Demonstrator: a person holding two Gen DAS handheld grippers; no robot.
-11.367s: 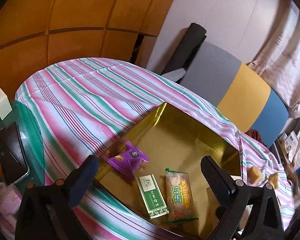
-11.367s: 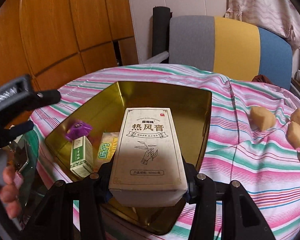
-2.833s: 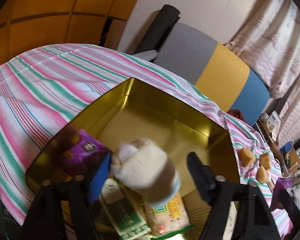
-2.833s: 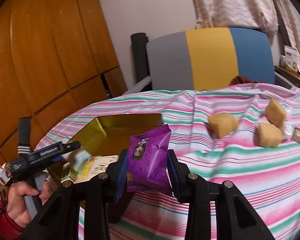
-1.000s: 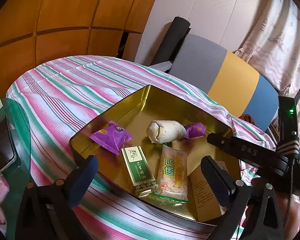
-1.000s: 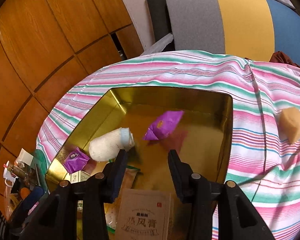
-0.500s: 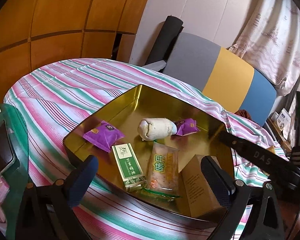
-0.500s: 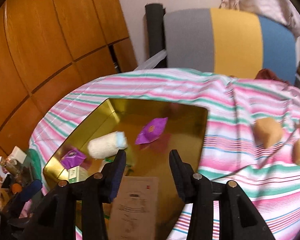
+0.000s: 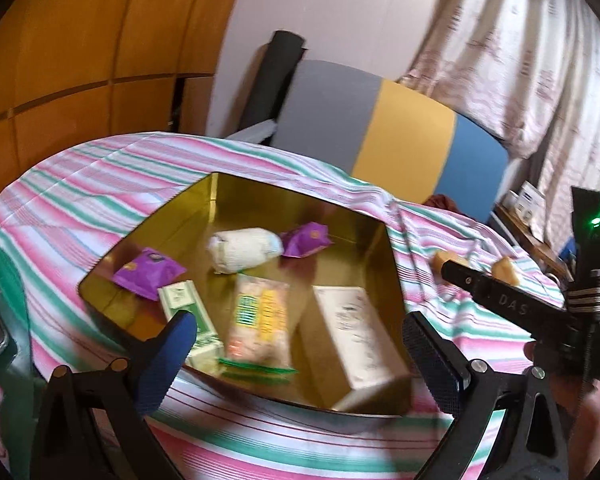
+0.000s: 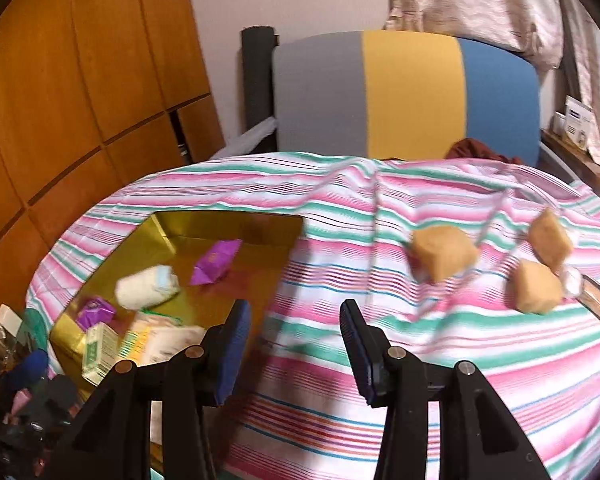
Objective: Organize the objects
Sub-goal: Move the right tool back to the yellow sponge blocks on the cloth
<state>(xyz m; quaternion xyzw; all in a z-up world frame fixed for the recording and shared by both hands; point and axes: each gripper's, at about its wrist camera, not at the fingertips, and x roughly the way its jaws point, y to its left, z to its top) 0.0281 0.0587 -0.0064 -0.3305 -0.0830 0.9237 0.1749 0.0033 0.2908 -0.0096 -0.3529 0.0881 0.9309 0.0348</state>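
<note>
Both tongs gape, nothing between: left gripper (image 9: 300, 344) over the gold metal tin (image 9: 380, 236), right gripper (image 10: 294, 334) facing three tan cakes (image 10: 444, 254); only the left view shows the beige carton (image 9: 360, 340).

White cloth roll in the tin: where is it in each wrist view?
Left wrist: white cloth roll left of centre, at the gold tin's far end.
Right wrist: the roll at left, mid-height.
Shared landmark: purple candy packet just right of it in both.
</note>
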